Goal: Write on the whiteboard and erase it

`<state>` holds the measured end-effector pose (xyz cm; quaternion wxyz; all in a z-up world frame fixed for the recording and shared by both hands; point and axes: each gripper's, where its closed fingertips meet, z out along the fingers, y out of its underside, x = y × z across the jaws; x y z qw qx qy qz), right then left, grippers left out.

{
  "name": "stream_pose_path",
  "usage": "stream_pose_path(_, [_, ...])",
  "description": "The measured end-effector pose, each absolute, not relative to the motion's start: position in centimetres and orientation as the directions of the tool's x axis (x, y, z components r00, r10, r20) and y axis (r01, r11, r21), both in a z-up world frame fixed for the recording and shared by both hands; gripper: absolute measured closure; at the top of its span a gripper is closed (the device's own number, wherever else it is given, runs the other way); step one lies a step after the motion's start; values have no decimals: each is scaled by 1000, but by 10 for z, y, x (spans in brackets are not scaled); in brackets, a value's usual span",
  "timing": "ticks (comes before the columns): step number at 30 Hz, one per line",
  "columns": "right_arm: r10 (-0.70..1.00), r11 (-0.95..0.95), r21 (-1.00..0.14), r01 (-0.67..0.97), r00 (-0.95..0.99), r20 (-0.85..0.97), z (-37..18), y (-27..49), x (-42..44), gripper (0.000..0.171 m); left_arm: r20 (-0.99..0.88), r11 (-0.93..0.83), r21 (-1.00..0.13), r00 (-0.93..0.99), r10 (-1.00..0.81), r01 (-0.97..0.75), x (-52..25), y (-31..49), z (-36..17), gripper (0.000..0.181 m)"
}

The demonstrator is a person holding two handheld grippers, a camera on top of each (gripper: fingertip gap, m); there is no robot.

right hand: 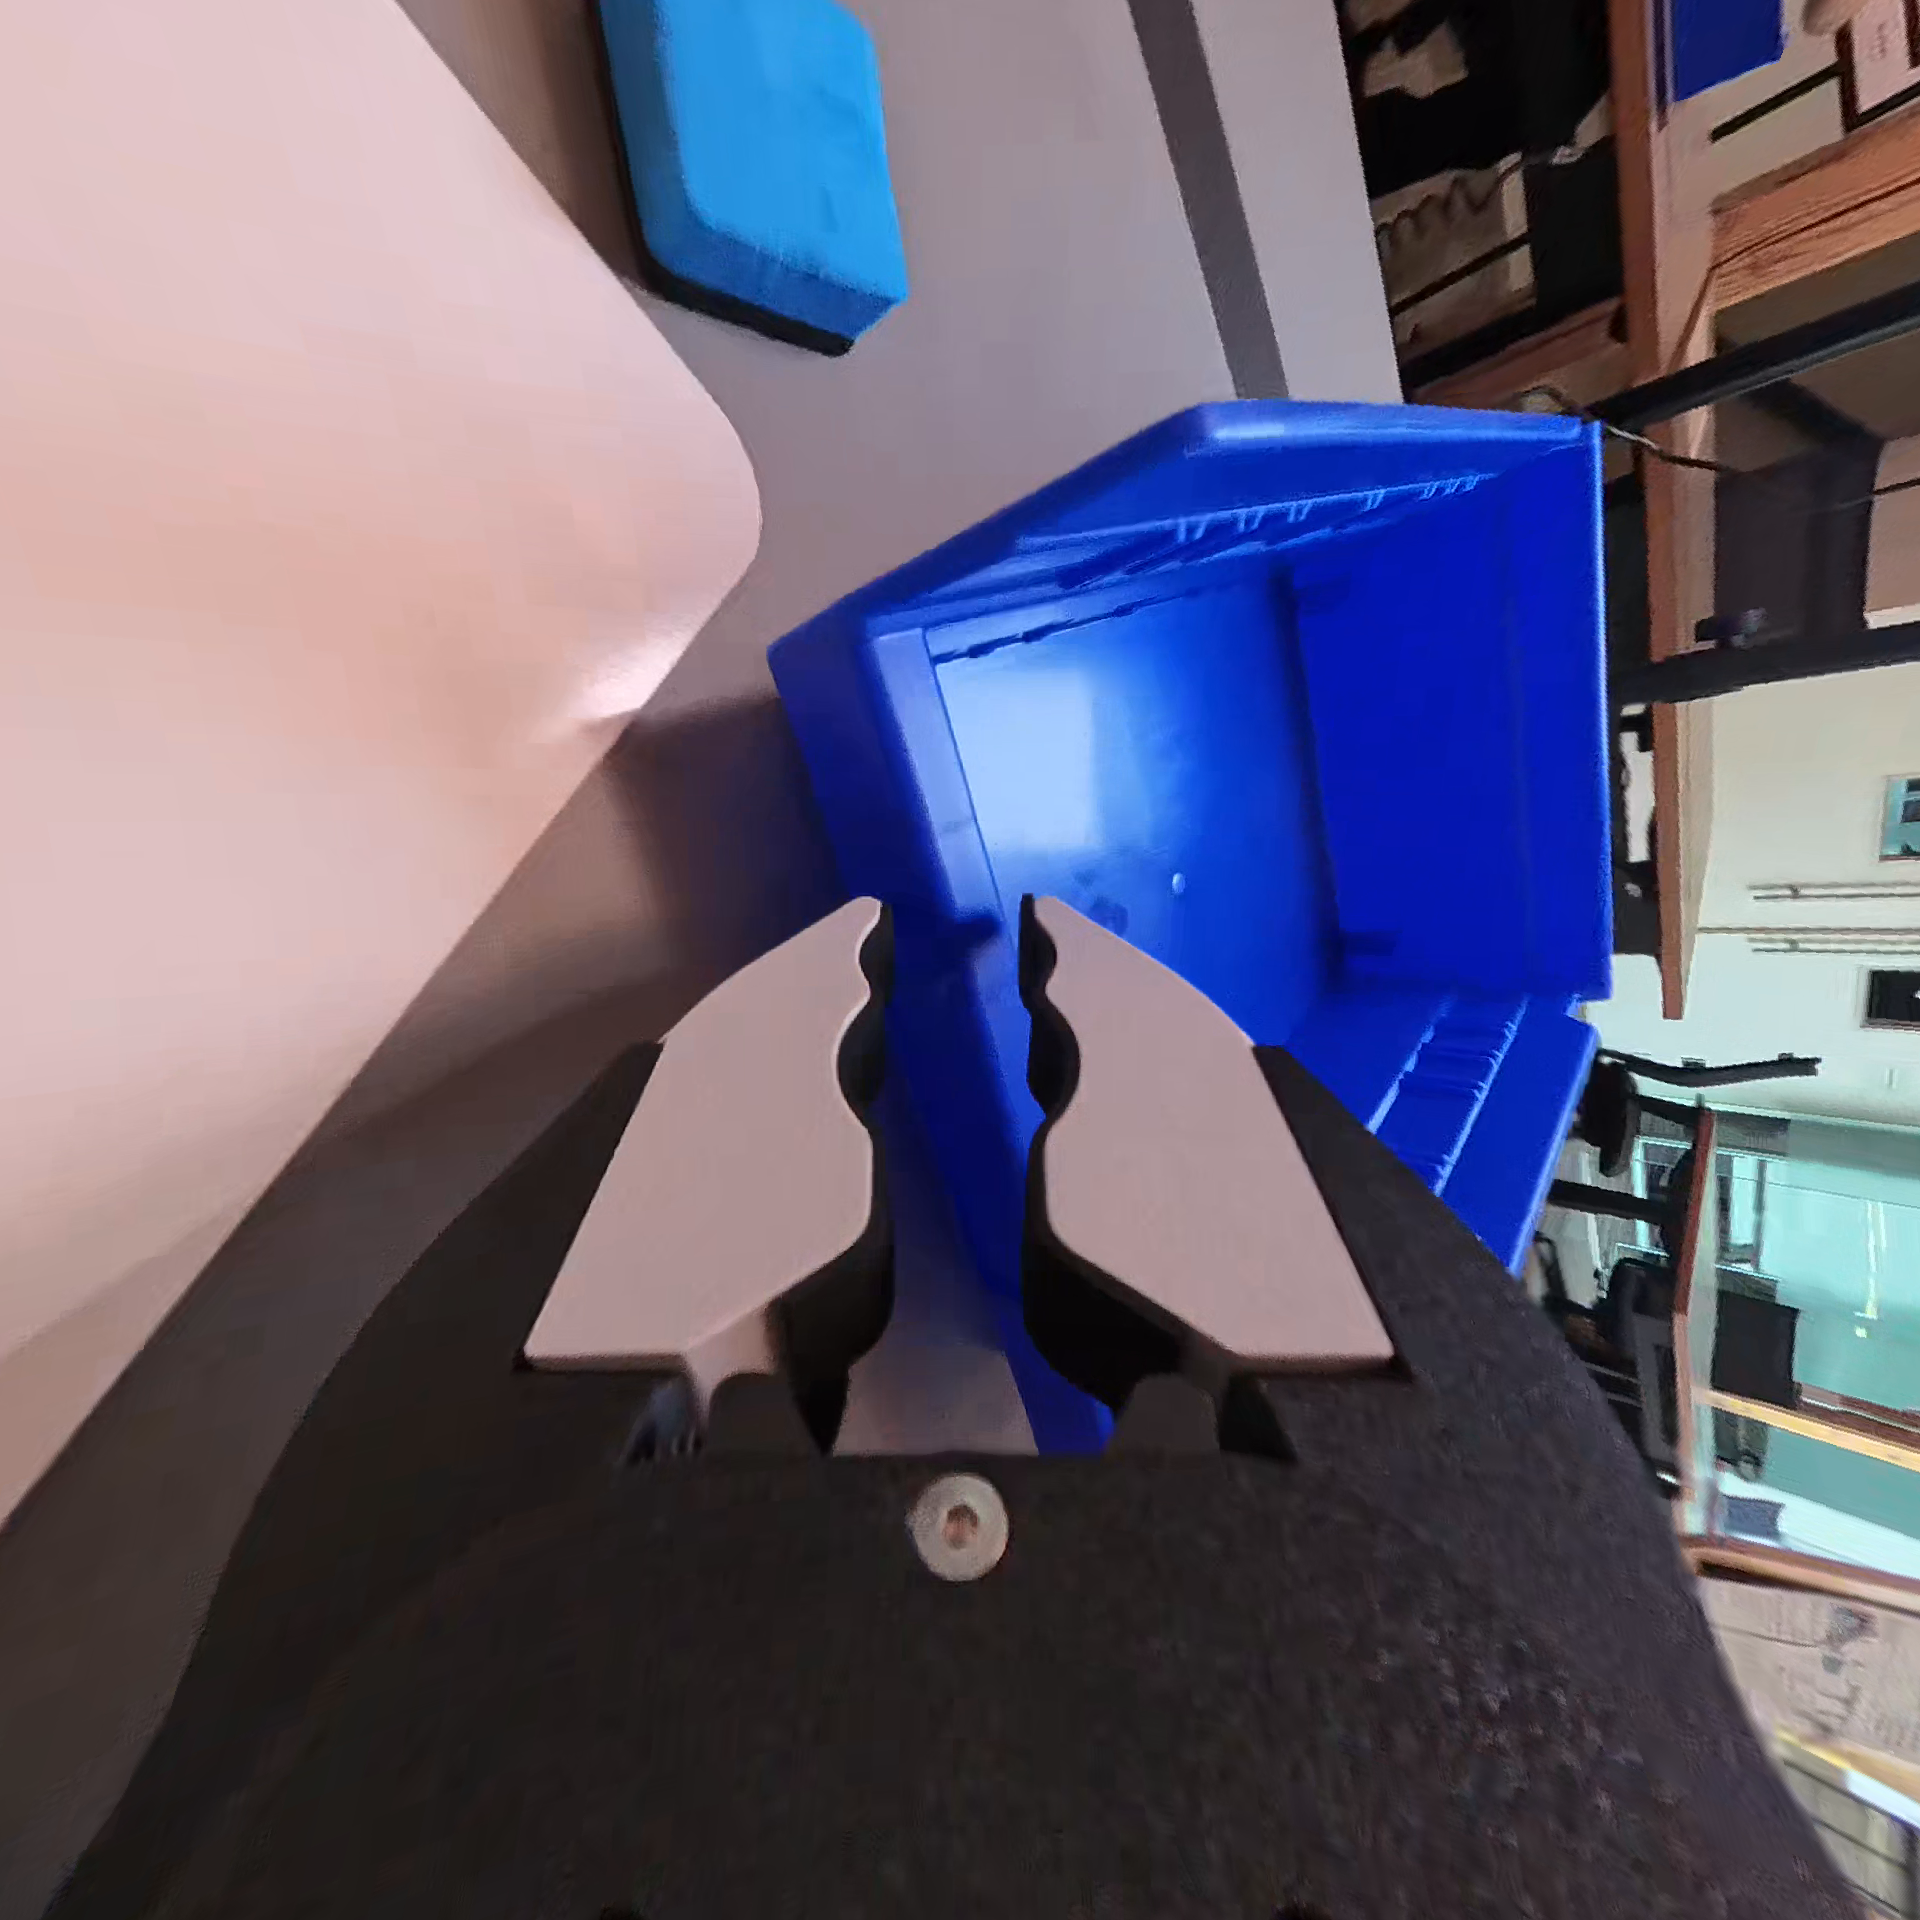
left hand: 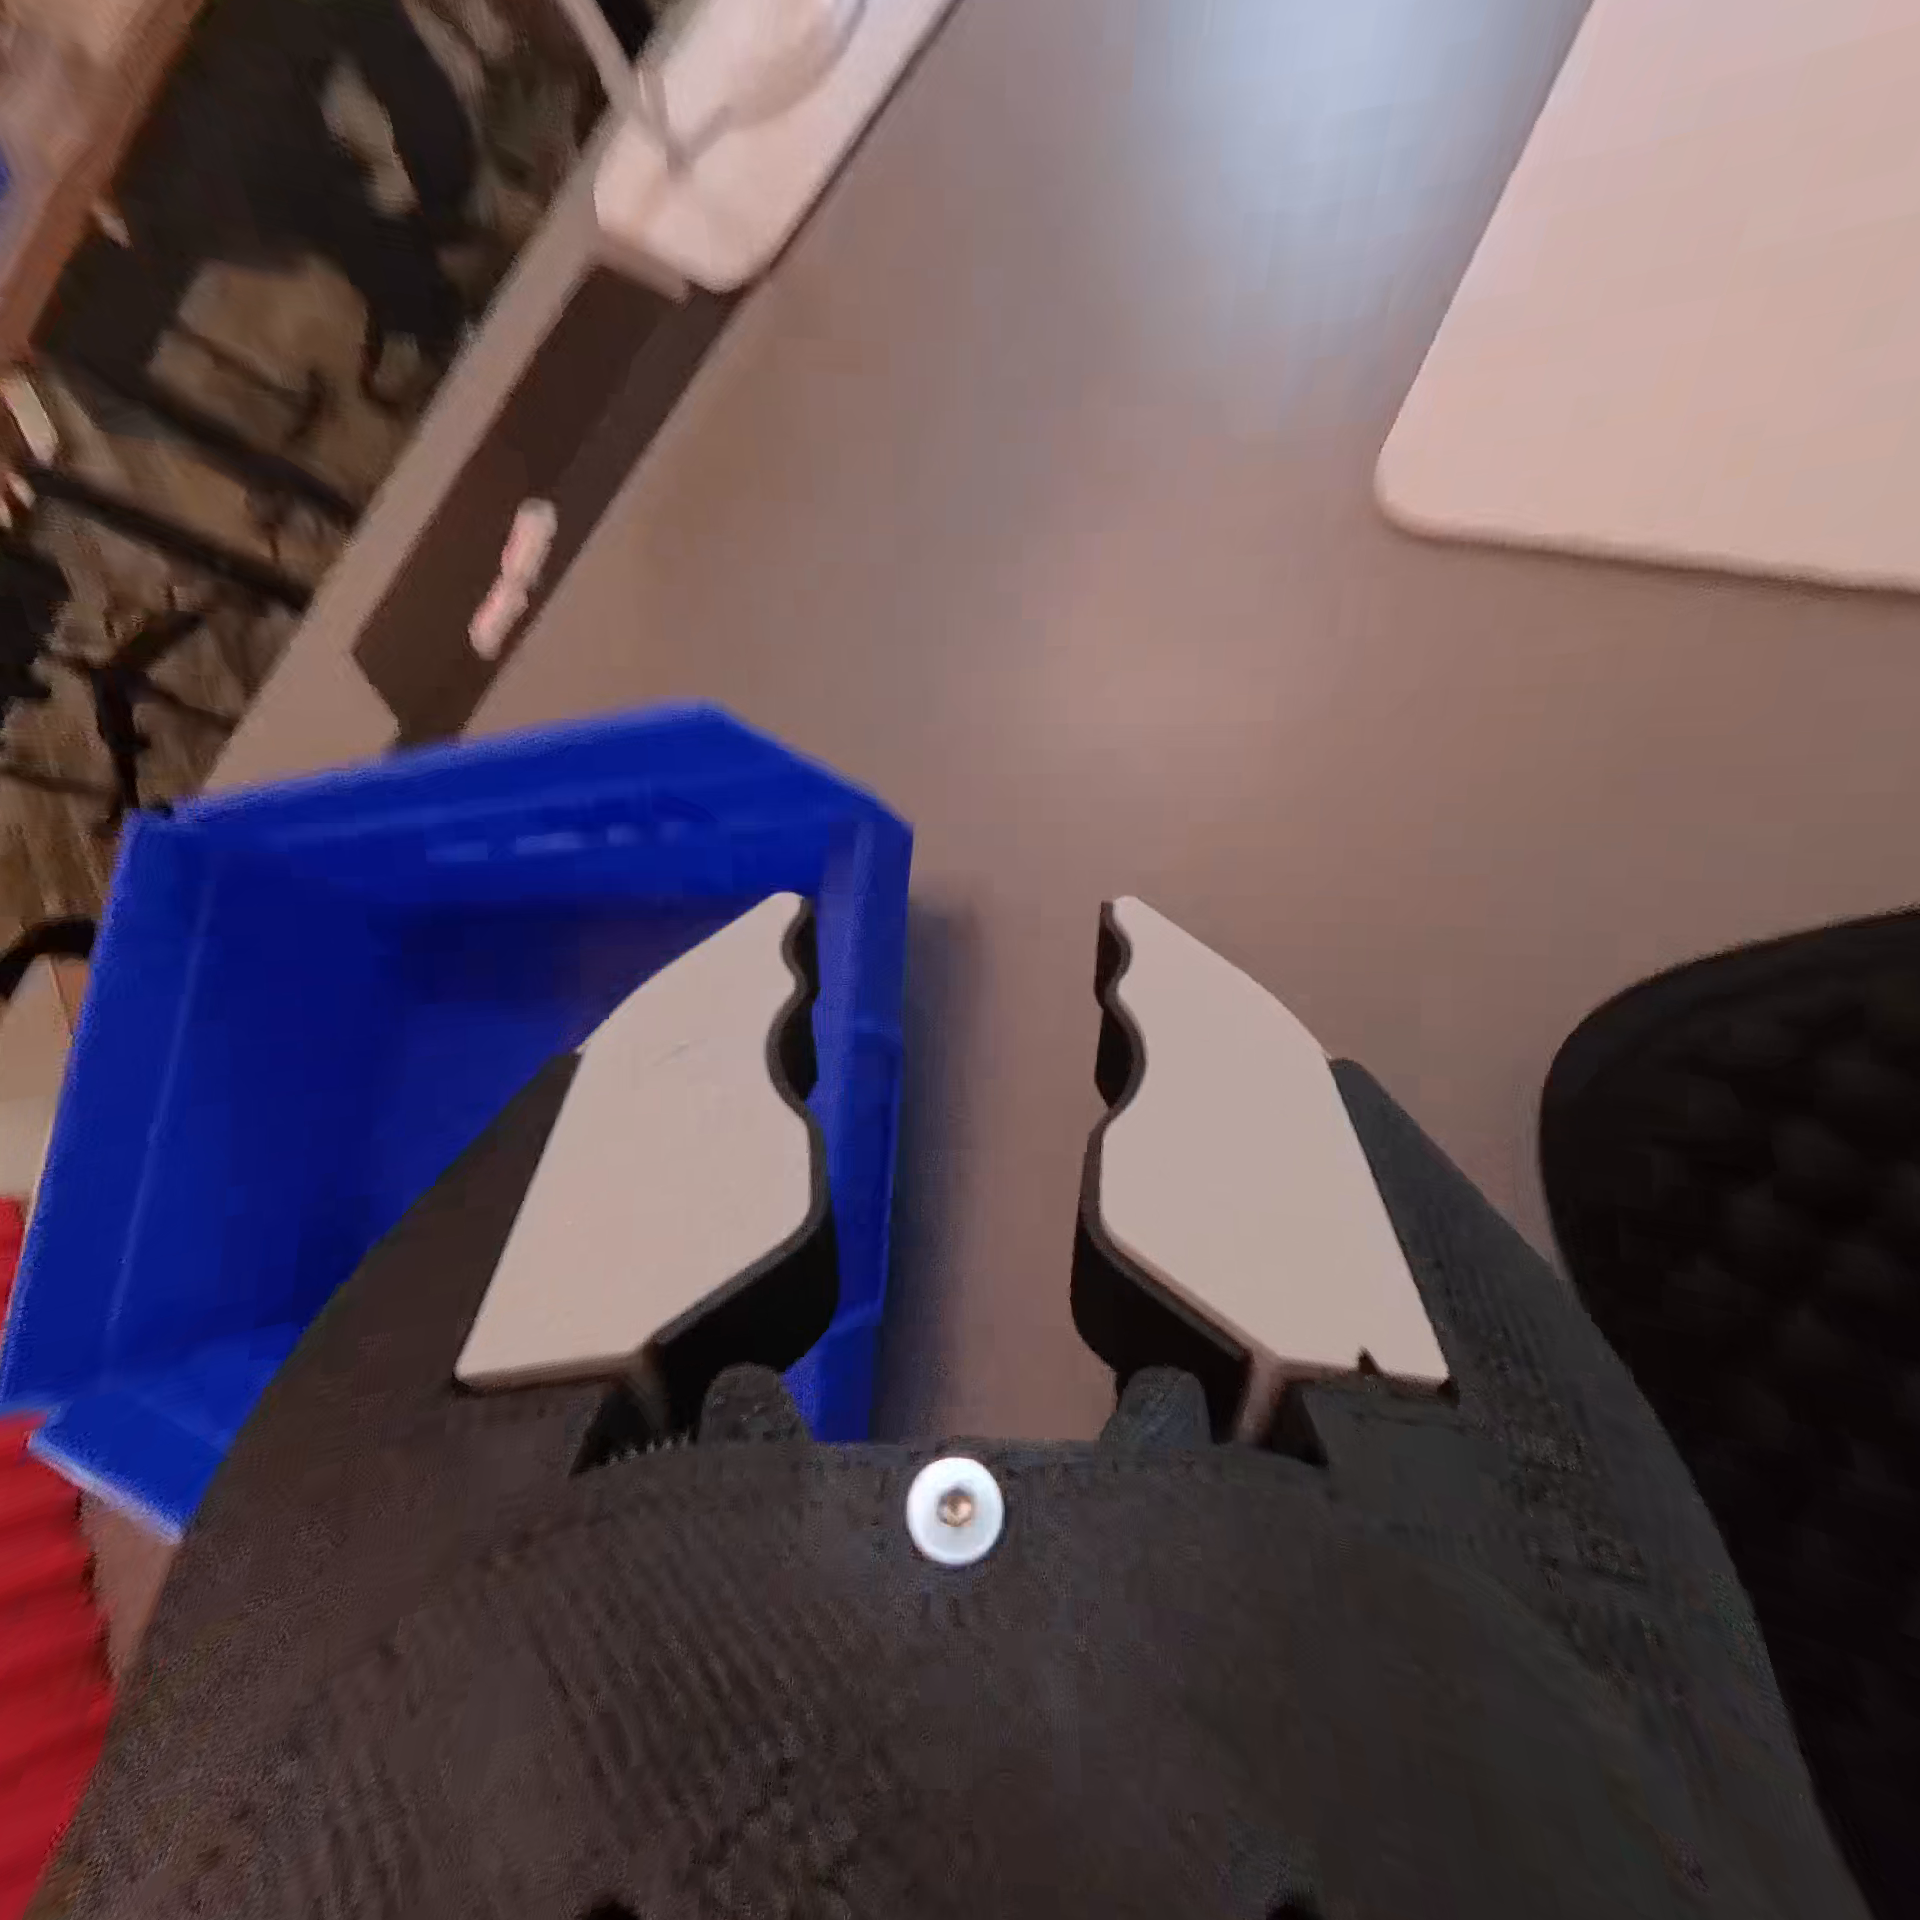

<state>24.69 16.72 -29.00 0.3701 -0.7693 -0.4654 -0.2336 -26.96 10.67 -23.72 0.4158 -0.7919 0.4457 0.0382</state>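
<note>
Dark brown tabletop [left hand: 1039, 520] carries a deep blue open plastic bin [right hand: 1299, 779]. Left of the bin, the white rounded-corner whiteboard [right hand: 312, 520] lies flat, a light-blue foam eraser [right hand: 758, 166] beside it. Left gripper [left hand: 956, 914] jaws spread, empty; right gripper [right hand: 951, 914] straddles the bin's wall, narrowly parted.

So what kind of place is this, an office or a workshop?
Probably a workshop or lab with office furniture. A dark table holds a whiteboard, a blue eraser and a blue storage bin; behind are wooden shelves and desk frames, rather blurred.
</note>
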Motion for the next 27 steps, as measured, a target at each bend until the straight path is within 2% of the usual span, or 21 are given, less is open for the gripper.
stream_pose_path(2, [546, -297, -310, 903, 427, 721, -291, 175, 255, 150, -393, -382, -524, 614, -684, -761, -295, 103, -260, 118])
stream_pose_path(5, [546, -318, -354, 879, 475, 690, -292, 183, 259, 146, -410, -482, -312, 574, -709, -819, -323, 97, -298, 110])
stream_pose_path(6, [539, -322, -382, 867, 499, 679, -290, 183, 258, 143, -467, -491, -243, 545, -696, -836, -333, 102, -305, 112])
stream_pose_path(8, [527, -300, -449, 842, 539, 657, -283, 181, 249, 140, -570, -482, -166, 482, -665, -860, -344, 114, -308, 128])
stream_pose_path(9, [526, -284, -489, 825, 561, 639, -279, 179, 242, 140, -609, -484, -146, 464, -643, -863, -348, 120, -304, 144])
stream_pose_path(10, [529, -270, -526, 806, 581, 619, -275, 176, 235, 138, -624, -479, -141, 454, -636, -866, -348, 124, -301, 153])
stream_pose_path(13, [537, -242, -601, 762, 621, 571, -264, 167, 220, 130, -592, -448, -232, 490, -639, -864, -332, 136, -301, 153])
stream_pose_path(16, [551, -206, -654, 728, 639, 537, -255, 157, 206, 129, -592, -425, -237, 476, -650, -874, -321, 142, -301, 153])
stream_pose_path(19, [560, -172, -699, 695, 652, 511, -248, 149, 194, 128, -559, -385, -303, 490, -668, -872, -300, 143, -301, 154])
stream_pose_path(25, [587, -157, -798, 582, 705, 399, -244, 144, 175, 128, -577, -372, -303, 480, -661, -877, -283, 146, -301, 153])
stream_pose_path(27, [589, -163, -806, 570, 711, 384, -247, 144, 174, 128, -581, -336, -344, 480, -657, -877, -275, 146, -293, 146])
